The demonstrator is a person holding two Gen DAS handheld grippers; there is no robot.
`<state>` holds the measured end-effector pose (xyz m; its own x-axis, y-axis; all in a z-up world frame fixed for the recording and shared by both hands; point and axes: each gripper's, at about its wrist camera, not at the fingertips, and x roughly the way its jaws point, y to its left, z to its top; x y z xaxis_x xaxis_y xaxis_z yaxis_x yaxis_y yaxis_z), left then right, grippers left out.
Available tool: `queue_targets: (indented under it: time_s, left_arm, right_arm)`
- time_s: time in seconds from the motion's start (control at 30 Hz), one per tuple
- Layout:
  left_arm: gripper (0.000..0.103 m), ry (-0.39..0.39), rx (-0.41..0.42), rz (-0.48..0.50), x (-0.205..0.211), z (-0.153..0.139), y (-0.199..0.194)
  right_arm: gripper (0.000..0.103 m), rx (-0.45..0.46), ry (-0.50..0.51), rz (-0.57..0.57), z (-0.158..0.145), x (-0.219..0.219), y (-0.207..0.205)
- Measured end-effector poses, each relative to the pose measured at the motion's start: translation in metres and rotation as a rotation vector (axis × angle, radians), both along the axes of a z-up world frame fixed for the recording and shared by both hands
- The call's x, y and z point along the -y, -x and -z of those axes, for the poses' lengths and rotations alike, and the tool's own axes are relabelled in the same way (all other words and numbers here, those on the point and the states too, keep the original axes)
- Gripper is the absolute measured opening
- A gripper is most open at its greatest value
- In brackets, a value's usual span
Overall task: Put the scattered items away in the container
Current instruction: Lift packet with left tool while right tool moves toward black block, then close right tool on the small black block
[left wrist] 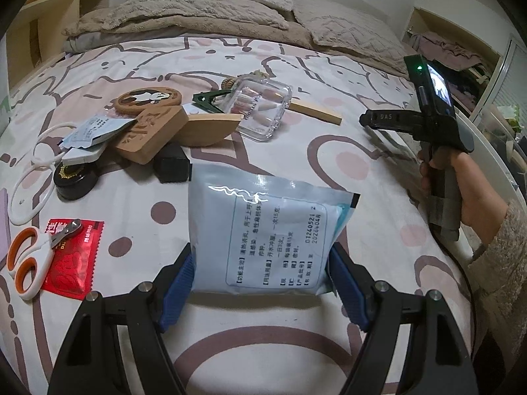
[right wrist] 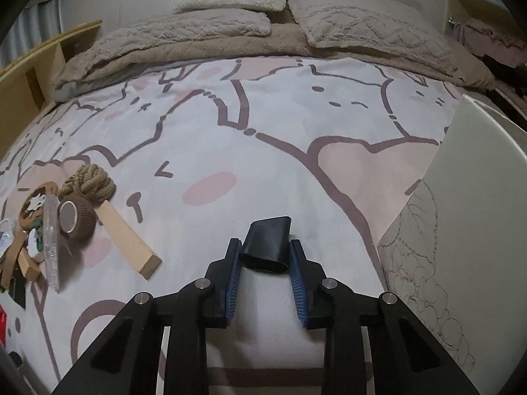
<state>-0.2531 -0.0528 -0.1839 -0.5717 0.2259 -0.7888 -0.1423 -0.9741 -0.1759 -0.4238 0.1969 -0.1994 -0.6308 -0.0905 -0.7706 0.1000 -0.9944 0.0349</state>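
Pale blue foil marks the sachet [left wrist: 263, 240] clamped between the blue pads of the left gripper [left wrist: 263, 270], held above the bedspread [left wrist: 329, 115] with its printed label facing the camera. The right gripper [right wrist: 265, 260] is clenched on a black nozzle [right wrist: 266, 247], its wide mouth pointing away from the camera; in the left view the same tool is seen from the side, gripped by the right hand [left wrist: 467, 184].

The rest of the clutter lies in a heap on the bed's left half: a clear box [left wrist: 262, 112], wooden blocks [left wrist: 150, 135], a round black tin [left wrist: 75, 181], a white cord [left wrist: 29, 184], and scissors [left wrist: 28, 263] resting on a red packet [left wrist: 74, 260]. A wooden strip [right wrist: 130, 242] lies beside a coil of rope [right wrist: 89, 182]. The white container [right wrist: 467, 197], with a leaf drawing on its wall, stands at the bed's right edge, near the right gripper.
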Motion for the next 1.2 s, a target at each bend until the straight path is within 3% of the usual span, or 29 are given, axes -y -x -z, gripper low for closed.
queue_targets:
  time_s: [0.23, 0.7, 1.2]
  left_arm:
    - [0.078, 0.005, 0.000, -0.011, 0.000, 0.000, 0.000]
    - [0.078, 0.027, -0.006, -0.044, 0.000, -0.001, -0.001]
    - [0.078, 0.041, -0.065, -0.038, -0.025, -0.027, -0.017]
  right_arm:
    - [0.029, -0.053, -0.029, -0.119, -0.012, 0.018, -0.029]
    - [0.029, -0.036, 0.093, -0.343, -0.026, 0.034, -0.125]
    - [0.029, -0.057, 0.109, -0.415, -0.034, 0.032, -0.185]
